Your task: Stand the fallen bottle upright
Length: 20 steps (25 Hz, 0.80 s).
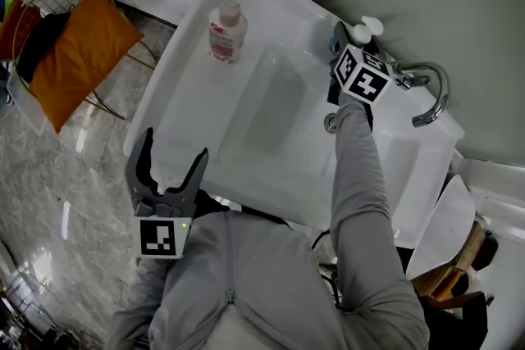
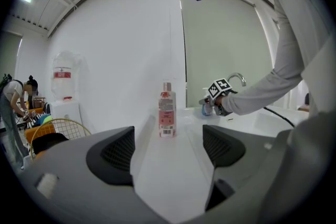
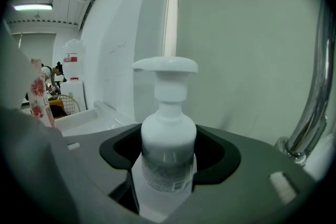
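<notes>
While I had the right gripper [image 1: 351, 41] at the back of the white surface [image 1: 189, 86], its jaws were pinched on the pump bottle [image 3: 168, 144], one pad on each side of the body. The bottle stood upright, pump head on top, near the faucet [image 1: 431, 90]. I could not tell whether its base touched the surface.

The left gripper [image 1: 174, 147] hung at the near edge of the surface, well apart from the right one. Its jaws were spread wide with nothing between them.

A pink bottle [image 1: 227, 30] stood upright at the far left of the surface, beside the basin [image 1: 271, 106], in line with the left gripper's gap but well beyond it. An orange cushion [image 1: 78, 53] lay off to the left, away from the surface.
</notes>
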### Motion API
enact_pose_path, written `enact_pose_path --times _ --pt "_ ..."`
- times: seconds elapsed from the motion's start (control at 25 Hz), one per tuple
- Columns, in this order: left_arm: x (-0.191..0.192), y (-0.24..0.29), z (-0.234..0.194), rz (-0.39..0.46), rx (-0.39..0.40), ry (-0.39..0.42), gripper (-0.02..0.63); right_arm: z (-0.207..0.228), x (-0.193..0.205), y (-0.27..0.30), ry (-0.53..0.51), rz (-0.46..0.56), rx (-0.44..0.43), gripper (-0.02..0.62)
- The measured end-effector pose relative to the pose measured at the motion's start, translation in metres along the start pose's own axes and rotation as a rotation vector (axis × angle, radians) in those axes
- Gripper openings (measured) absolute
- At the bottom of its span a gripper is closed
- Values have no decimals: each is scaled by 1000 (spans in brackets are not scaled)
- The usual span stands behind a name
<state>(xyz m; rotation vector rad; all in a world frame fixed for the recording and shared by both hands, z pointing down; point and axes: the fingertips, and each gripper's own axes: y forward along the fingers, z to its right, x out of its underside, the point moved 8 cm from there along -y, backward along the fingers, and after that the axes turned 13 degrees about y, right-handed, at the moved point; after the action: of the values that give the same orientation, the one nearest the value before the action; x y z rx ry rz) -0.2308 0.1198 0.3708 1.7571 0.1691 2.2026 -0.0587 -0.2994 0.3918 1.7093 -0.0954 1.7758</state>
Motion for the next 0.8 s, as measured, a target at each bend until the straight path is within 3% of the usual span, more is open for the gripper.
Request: enact_pose_path --times 0.48,0.8 --pt "-3 -2 -1 18 4 19 433 -5 -3 -11 6 32 1 276" --pt "-13 9 0 58 32 42 433 -3 -7 -42 55 106 9 276"
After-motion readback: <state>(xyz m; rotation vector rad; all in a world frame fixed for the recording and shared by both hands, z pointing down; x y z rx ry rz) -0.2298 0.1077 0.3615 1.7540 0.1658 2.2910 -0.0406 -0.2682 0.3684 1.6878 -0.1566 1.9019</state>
